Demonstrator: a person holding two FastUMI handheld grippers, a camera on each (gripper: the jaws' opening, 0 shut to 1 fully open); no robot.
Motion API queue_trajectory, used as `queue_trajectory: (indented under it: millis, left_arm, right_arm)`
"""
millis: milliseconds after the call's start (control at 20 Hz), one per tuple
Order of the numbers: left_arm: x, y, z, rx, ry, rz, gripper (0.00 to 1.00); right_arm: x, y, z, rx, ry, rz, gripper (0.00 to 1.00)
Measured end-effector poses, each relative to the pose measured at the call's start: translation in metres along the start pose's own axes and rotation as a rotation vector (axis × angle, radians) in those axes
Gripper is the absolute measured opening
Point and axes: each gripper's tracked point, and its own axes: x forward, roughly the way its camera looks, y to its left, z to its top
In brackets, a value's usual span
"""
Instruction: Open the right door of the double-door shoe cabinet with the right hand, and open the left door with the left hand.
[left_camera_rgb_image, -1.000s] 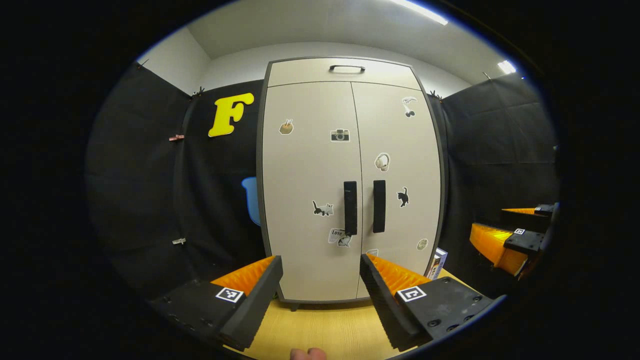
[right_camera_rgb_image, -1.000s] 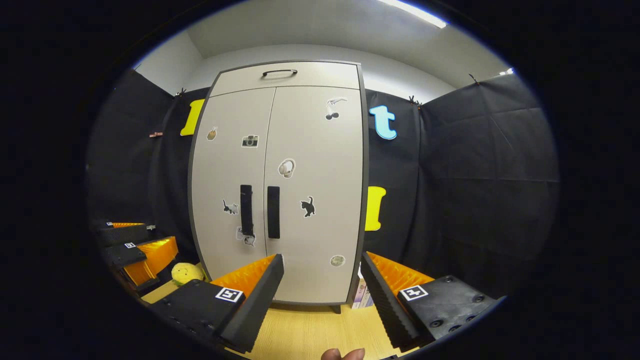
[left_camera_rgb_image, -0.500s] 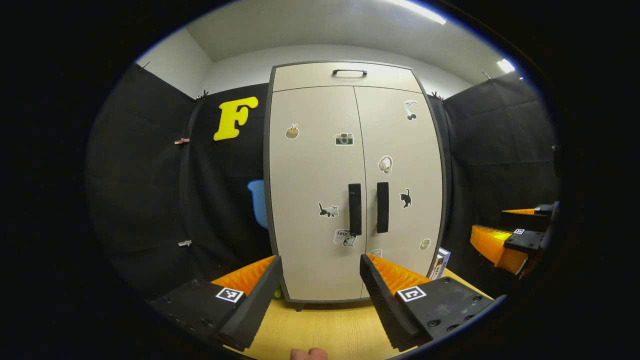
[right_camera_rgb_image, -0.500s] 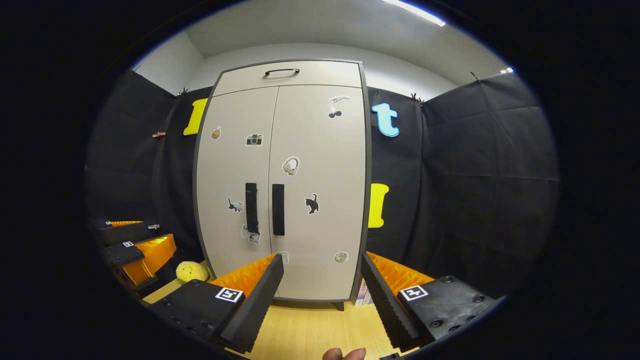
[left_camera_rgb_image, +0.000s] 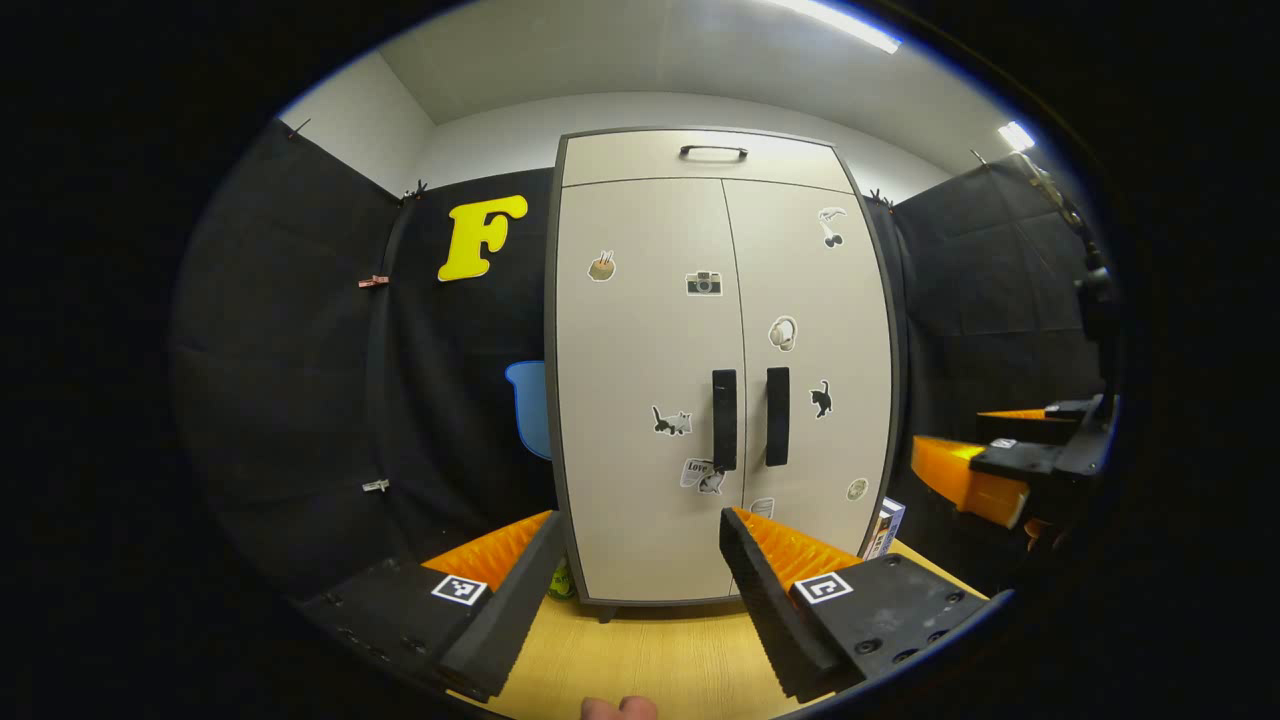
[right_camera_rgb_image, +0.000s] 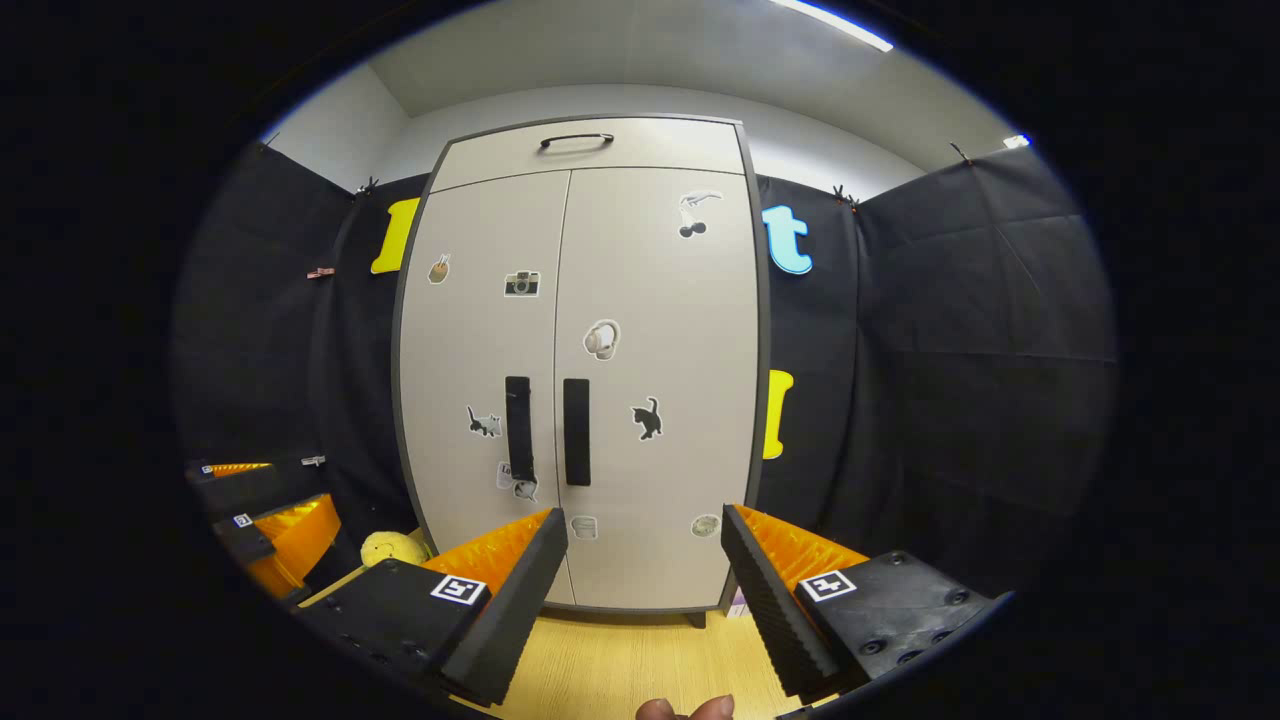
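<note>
In the left gripper view the left gripper (left_camera_rgb_image: 640, 580) sits low centre, fingers apart and gripping nothing, bare wooden tabletop (left_camera_rgb_image: 650, 655) between it and the shoe cabinet (left_camera_rgb_image: 640, 330) standing mid-frame. Both doors are closed; the left door handle (left_camera_rgb_image: 724, 420) and right door handle (left_camera_rgb_image: 777, 416) stand side by side at the centre seam. At the right edge, the right gripper (left_camera_rgb_image: 1010, 455) hovers, fingers apart. A sticker (left_camera_rgb_image: 703, 474) reads "Love"
</note>
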Motion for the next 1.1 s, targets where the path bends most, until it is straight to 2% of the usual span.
queue_trajectory:
  millis: [250, 750, 900, 1000, 1050, 1100]
  left_arm:
    - [-0.004, 0.021, -0.004, -0.007, 0.003, 0.018, 0.95]
    - [-0.006, 0.056, -0.010, -0.011, 0.002, 0.069, 0.96]
    - [-0.005, 0.064, -0.011, -0.021, 0.004, 0.079, 0.96]
    - [-0.005, 0.068, -0.014, -0.021, 0.007, 0.086, 0.96]
    - [-0.004, 0.070, -0.016, -0.021, 0.012, 0.089, 0.96]
    - [-0.004, 0.073, -0.018, -0.022, 0.015, 0.092, 0.96]
  right_arm:
    - [0.062, 0.031, 0.015, 0.045, -0.001, 0.045, 0.98]
    - [0.180, 0.061, 0.002, 0.041, -0.016, -0.001, 0.97]
    - [0.206, 0.067, -0.015, 0.025, 0.013, -0.009, 0.93]
    - [0.219, 0.072, -0.020, 0.027, 0.021, -0.003, 0.81]
    - [0.224, 0.072, -0.020, 0.025, 0.016, -0.011, 0.81]
    - [0.228, 0.069, -0.016, 0.022, 0.001, -0.030, 0.67]
